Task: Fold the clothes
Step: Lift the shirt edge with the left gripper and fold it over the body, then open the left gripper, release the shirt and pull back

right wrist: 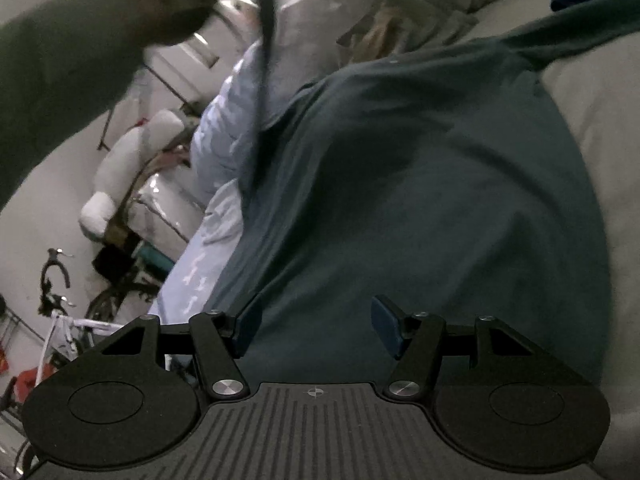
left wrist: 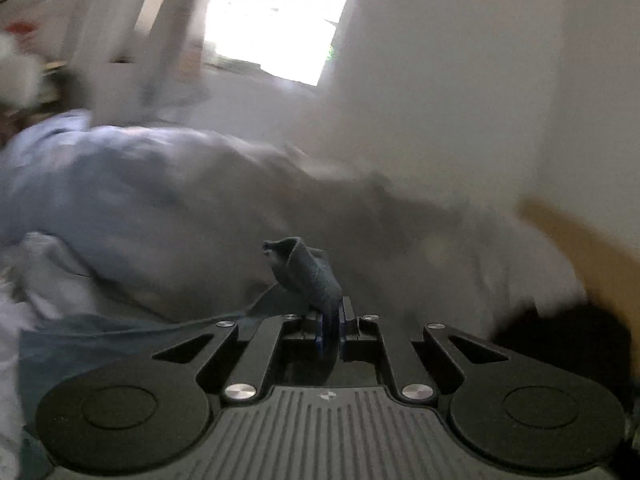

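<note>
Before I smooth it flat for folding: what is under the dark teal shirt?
The dark teal shirt lies on a pale bed cover, its left edge over a light blue sheet. Anything beneath its middle is hidden.

No text, label, brand or number can be read in either view. The only sign is a small crosshair mark stamped on the ribbed plate of each gripper body, the left gripper [left wrist: 331,322] and the right gripper [right wrist: 316,326]. The pale blue bedding [right wrist: 192,280] bears small white marks, too blurred to read.
</note>
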A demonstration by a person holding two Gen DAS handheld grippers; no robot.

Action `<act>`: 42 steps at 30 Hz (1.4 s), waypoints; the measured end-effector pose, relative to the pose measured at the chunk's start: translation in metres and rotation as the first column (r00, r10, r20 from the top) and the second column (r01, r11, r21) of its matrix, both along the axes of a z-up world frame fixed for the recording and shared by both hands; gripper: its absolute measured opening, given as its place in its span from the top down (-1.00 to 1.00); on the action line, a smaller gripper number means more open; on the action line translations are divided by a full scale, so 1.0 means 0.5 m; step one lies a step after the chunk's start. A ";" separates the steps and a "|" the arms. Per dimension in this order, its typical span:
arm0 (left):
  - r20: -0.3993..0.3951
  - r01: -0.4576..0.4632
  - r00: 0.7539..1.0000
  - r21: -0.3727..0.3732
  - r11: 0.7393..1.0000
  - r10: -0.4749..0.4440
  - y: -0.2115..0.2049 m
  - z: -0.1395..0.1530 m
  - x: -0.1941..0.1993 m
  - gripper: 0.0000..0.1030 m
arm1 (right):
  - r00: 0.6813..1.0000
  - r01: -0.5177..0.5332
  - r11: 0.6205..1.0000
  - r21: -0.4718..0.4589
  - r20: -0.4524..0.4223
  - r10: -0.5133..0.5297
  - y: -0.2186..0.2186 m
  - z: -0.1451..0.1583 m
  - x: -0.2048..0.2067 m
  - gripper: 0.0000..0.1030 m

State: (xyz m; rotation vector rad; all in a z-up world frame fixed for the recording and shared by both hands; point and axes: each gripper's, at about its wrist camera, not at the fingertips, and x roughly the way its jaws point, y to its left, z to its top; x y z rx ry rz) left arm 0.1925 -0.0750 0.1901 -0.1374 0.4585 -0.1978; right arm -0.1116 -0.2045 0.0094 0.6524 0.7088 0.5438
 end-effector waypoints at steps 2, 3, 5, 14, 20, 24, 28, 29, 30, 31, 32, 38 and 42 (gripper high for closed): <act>-0.057 0.055 0.997 0.066 0.996 -0.051 -0.071 -0.068 0.006 0.79 | 1.000 0.001 1.000 0.011 0.012 -0.002 -0.013 0.000 -0.004 -0.25; -0.090 0.082 0.993 0.100 0.992 -0.073 -0.106 -0.109 0.009 0.79 | 1.000 0.009 1.000 0.016 0.011 -0.009 -0.018 -0.001 -0.005 -0.25; -0.139 0.112 0.986 0.170 0.979 -0.089 -0.156 -0.179 0.012 0.79 | 1.000 0.025 0.999 0.027 0.008 -0.025 -0.027 -0.002 -0.006 -0.25; -0.213 0.160 0.973 0.325 0.932 -0.093 -0.230 -0.341 -0.014 0.79 | 0.997 0.077 0.995 0.064 -0.022 -0.076 -0.060 -0.016 -0.011 -0.25; -0.242 0.308 0.945 0.442 0.843 -0.219 -0.278 -0.385 -0.061 0.76 | 0.995 0.098 0.994 0.056 -0.026 -0.097 -0.064 -0.016 -0.011 -0.26; -0.260 0.419 0.905 0.409 0.811 -0.337 -0.296 -0.378 -0.130 0.73 | 0.995 0.102 0.994 0.047 -0.021 -0.102 -0.061 -0.012 -0.007 -0.25; -0.219 0.447 0.894 0.348 0.824 -0.392 -0.265 -0.342 -0.184 0.30 | 0.995 0.103 0.994 0.030 -0.010 -0.103 -0.054 -0.003 -0.008 -0.26; -0.202 0.441 0.897 0.325 0.837 -0.394 -0.245 -0.325 -0.197 0.19 | 0.994 0.106 0.994 0.028 -0.008 -0.106 -0.055 0.000 -0.010 -0.26; -0.182 0.429 0.903 0.305 0.850 -0.390 -0.220 -0.308 -0.207 -0.09 | 0.994 0.108 0.994 0.028 -0.007 -0.107 -0.055 0.001 -0.010 -0.26; -0.156 0.403 0.915 0.293 0.867 -0.373 -0.192 -0.289 -0.216 -0.35 | 0.994 0.109 0.994 0.027 -0.006 -0.109 -0.055 0.002 -0.010 -0.26; -0.129 0.374 0.928 0.283 0.883 -0.351 -0.163 -0.271 -0.225 -0.47 | 0.994 0.109 0.994 0.027 -0.003 -0.109 -0.053 0.003 -0.010 -0.26; 0.037 0.131 0.989 0.201 0.971 -0.141 0.080 -0.147 -0.296 -0.76 | 0.996 0.052 0.999 -0.008 0.068 -0.052 -0.029 0.025 -0.018 -0.26; 0.159 -0.096 0.985 0.173 0.980 0.068 0.265 -0.056 -0.393 -0.98 | 0.994 0.040 0.999 -0.022 0.104 -0.038 -0.018 0.043 -0.028 -0.28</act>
